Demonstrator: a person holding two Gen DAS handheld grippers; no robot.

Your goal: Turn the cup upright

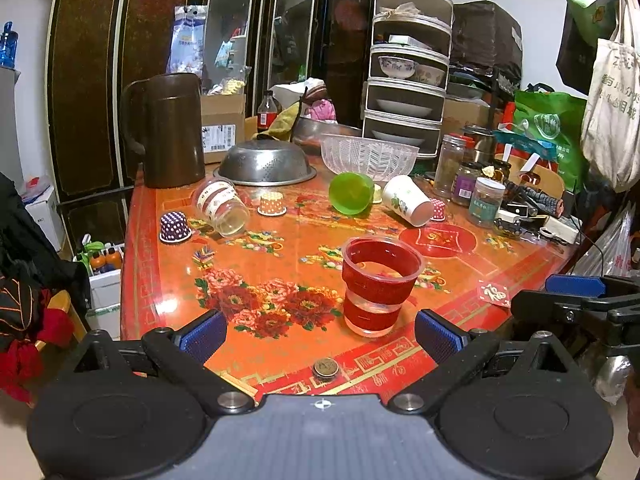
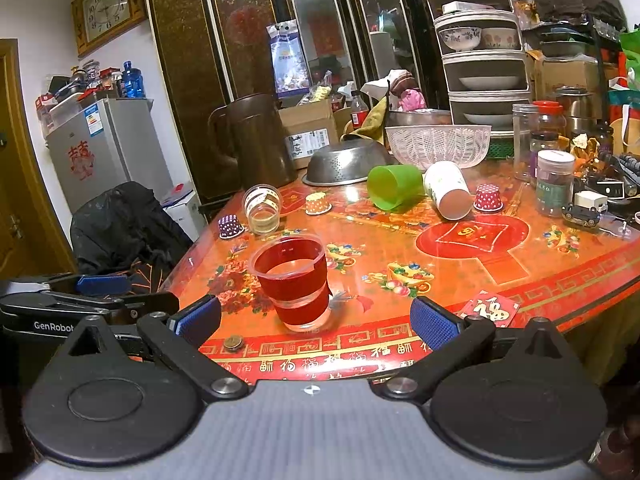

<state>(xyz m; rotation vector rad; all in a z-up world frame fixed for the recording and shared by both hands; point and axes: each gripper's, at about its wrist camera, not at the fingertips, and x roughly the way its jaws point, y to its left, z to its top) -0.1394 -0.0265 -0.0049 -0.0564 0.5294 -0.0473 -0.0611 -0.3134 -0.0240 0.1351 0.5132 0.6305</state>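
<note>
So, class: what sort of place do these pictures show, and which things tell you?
Probably a lived-in home dining room: a cluttered floral table, a small fridge, a wall clock and stacked dish racks.

I am seeing a clear plastic cup banded in red [image 1: 378, 286], a plain green plastic cup [image 1: 351, 193], a white paper cup printed with green leaves [image 1: 408, 200], all lying against an orange tabletop patterned with red peonies [image 1: 256, 300].

The left gripper [image 1: 320, 334] hangs with jaws wide apart just short of an upright red-banded cup [image 1: 378, 286]; behind lie a green cup [image 1: 351, 193] and paper cup [image 1: 408, 200], both tipped over
</note>
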